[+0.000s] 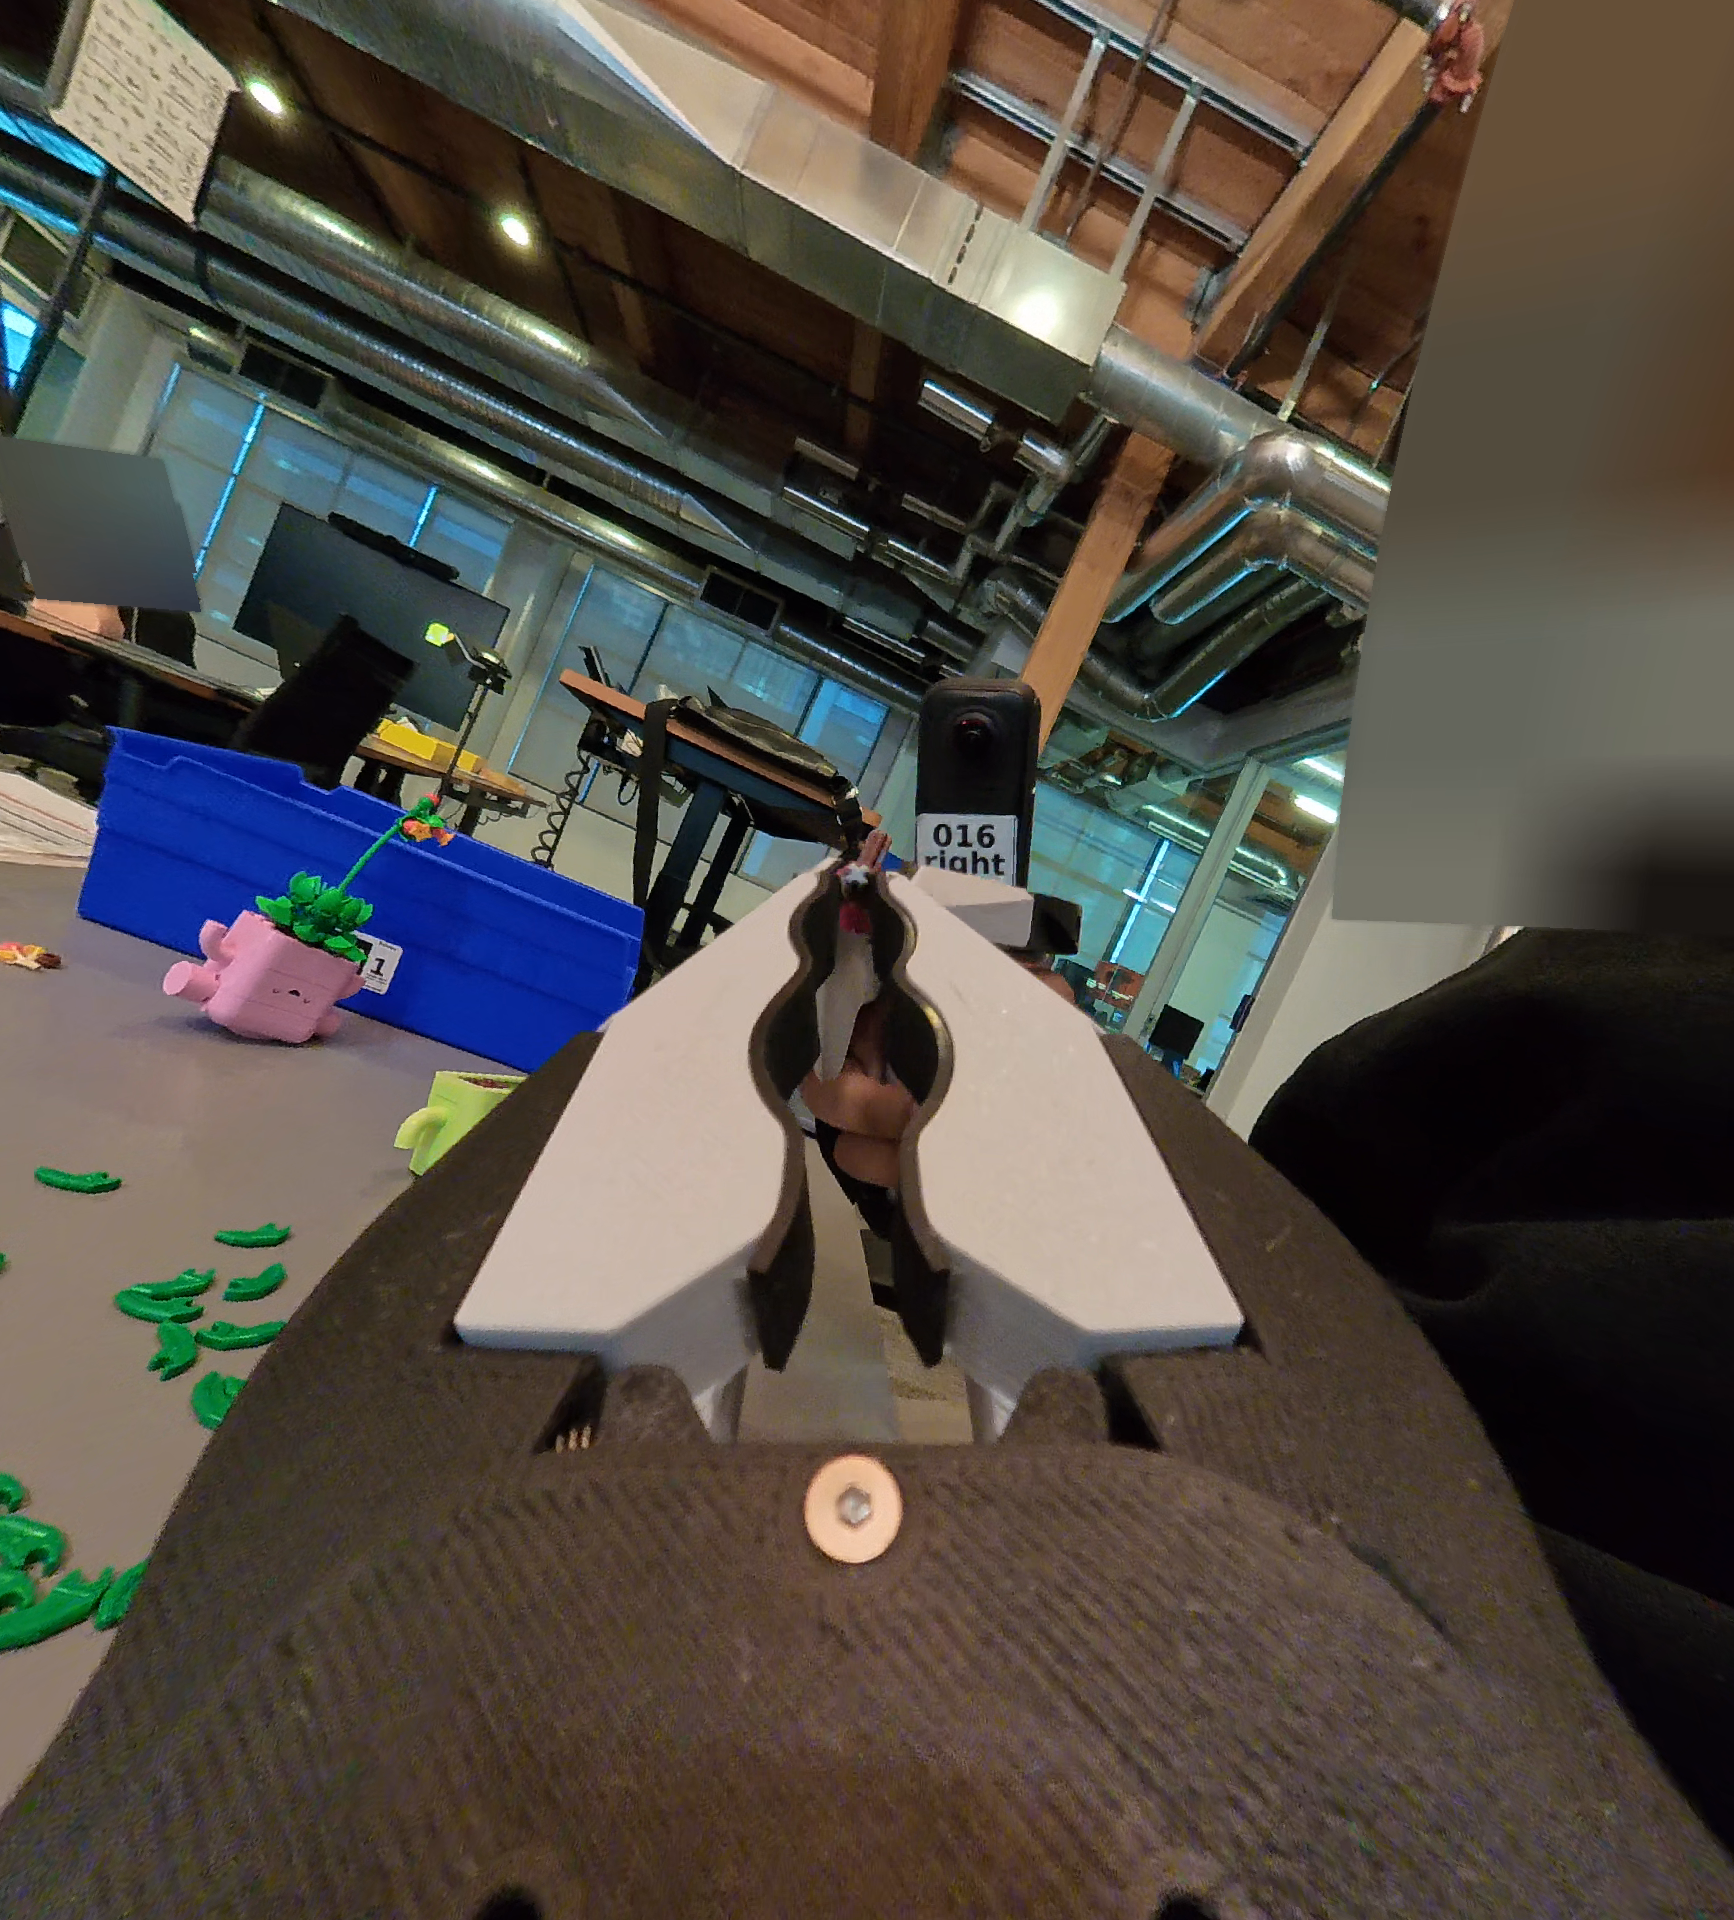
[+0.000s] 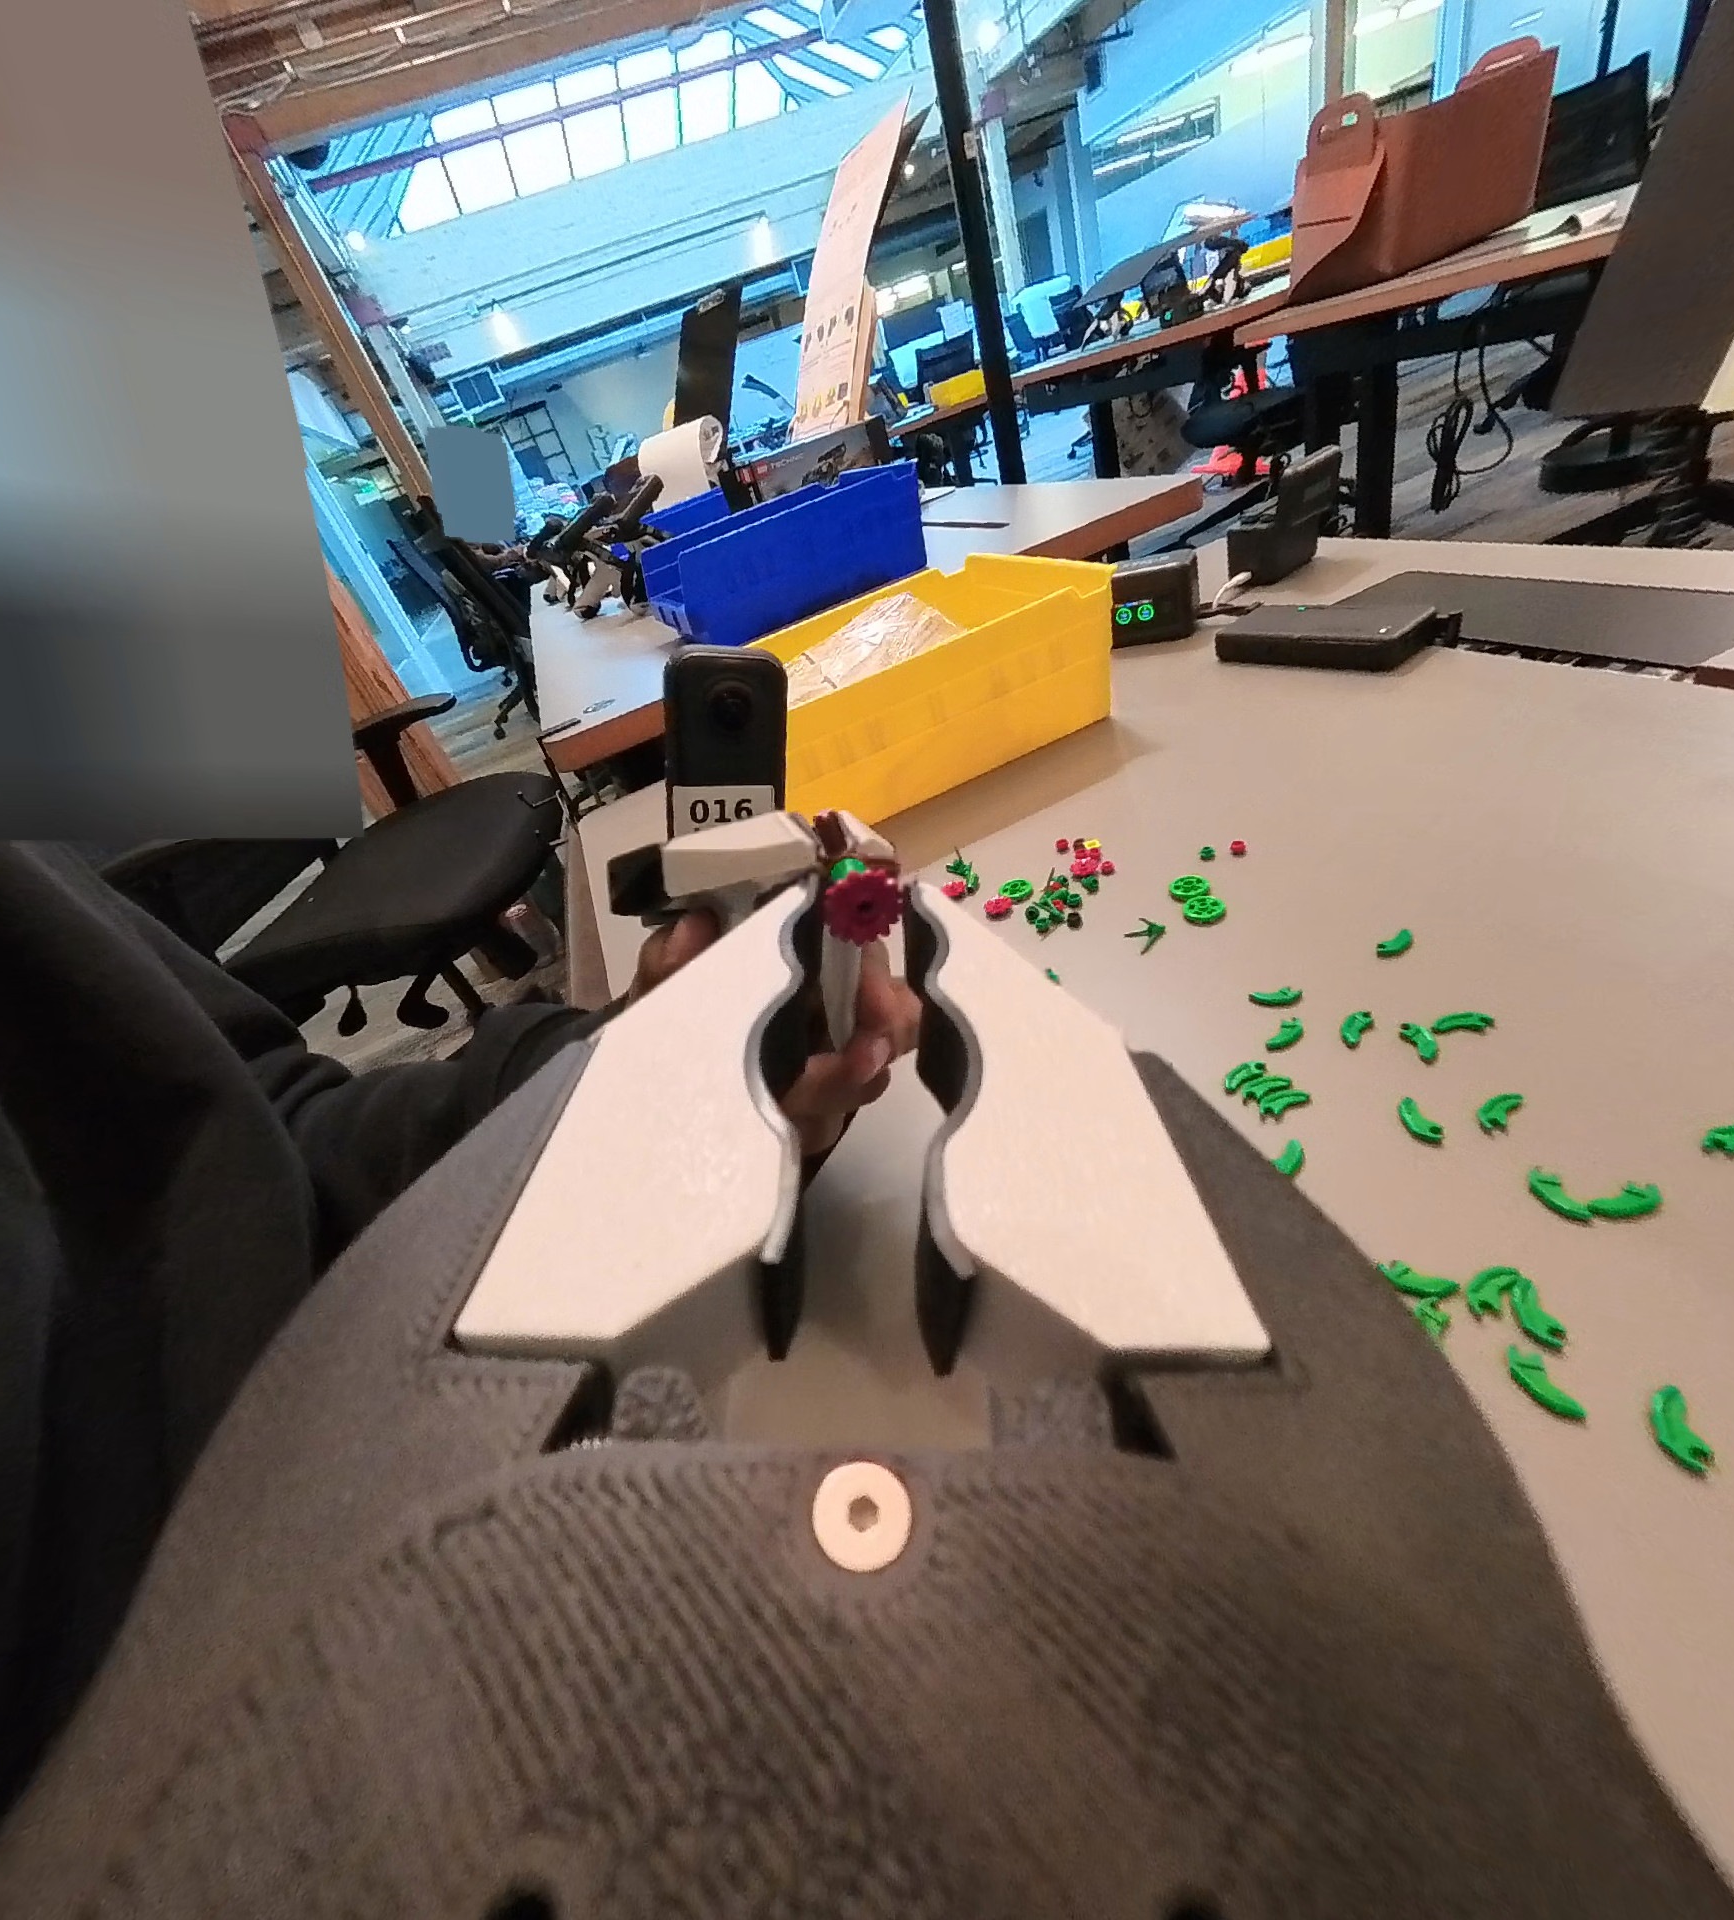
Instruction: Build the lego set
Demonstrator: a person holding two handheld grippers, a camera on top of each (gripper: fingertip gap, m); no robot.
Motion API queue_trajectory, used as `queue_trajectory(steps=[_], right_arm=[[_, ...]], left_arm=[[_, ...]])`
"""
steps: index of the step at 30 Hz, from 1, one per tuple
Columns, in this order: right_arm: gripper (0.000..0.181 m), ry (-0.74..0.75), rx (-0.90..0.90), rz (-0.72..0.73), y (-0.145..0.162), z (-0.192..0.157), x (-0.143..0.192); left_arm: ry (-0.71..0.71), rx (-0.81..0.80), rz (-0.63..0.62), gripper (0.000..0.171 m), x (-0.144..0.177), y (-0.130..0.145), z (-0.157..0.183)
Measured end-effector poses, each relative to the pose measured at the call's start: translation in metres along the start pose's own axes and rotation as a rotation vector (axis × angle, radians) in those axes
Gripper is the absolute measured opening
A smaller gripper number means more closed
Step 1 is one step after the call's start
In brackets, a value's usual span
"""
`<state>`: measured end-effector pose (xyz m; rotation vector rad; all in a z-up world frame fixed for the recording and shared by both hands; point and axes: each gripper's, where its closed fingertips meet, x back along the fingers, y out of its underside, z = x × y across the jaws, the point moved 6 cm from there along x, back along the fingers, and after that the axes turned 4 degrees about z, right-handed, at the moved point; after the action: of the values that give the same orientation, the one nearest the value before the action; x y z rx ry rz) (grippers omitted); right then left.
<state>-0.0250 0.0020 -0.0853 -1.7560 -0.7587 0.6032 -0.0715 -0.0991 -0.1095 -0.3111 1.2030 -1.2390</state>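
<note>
My two grippers meet tip to tip in the air over the near edge of the grey table (image 2: 1414, 883). My right gripper (image 2: 860, 902) has its jaws narrowly apart, closed on a magenta flower piece (image 2: 858, 906) with a green piece behind it. My left gripper (image 1: 858, 881) is closed at the tips on a small brown stem piece (image 1: 873, 847) with a white bit, and shows in the right wrist view (image 2: 738, 862). Several green curved leaf pieces (image 2: 1569, 1195) lie loose on the table, also in the left wrist view (image 1: 177, 1309).
A pink pot model with a green plant (image 1: 265, 977) lies tilted before a blue bin (image 1: 375, 894); a lime-green pot (image 1: 458, 1112) sits nearer. A yellow bin (image 2: 946, 675), small flower pieces (image 2: 1060, 894) and black devices (image 2: 1320, 634) lie further off. A black sleeve (image 2: 63, 1143) is at left. Less than 4 cm separates the two grippers' tips.
</note>
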Motion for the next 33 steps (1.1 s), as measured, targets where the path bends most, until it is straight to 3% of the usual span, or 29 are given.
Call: queue_trajectory(steps=[33], right_arm=[[0.013, 0.022, 0.037, -0.055, 0.0099, 0.0012, -0.0058]], left_arm=[[-0.019, 0.019, 0.004, 0.006, 0.0011, -0.001, -0.0034]])
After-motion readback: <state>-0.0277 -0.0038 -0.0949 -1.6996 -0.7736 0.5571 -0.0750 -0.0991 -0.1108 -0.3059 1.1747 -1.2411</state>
